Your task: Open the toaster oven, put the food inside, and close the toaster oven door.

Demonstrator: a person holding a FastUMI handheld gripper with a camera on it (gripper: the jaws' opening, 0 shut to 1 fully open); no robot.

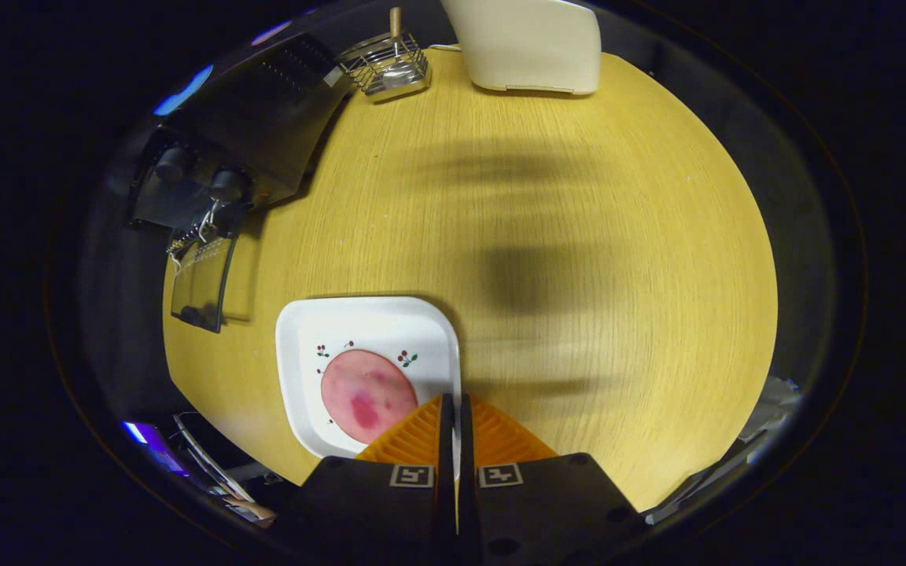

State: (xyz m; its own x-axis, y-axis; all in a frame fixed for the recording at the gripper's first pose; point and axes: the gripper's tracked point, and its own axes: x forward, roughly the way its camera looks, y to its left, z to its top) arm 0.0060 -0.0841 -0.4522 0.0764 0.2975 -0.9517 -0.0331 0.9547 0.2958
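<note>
Toaster oven (241, 134) open; claw (453, 409) closed over plate (366, 330).

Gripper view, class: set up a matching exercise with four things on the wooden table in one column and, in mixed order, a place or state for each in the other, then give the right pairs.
Things
1. toaster oven
2. white plate
3. wire basket
4. gripper

Places or states
A. jaws closed together, nothing held
B. black, glass door swung open
C. holds a round pink slice of food, just ahead of the fingers
D. far side of the table, beside the oven and a cream appliance

Pairs: 1-B, 2-C, 3-D, 4-A
</note>
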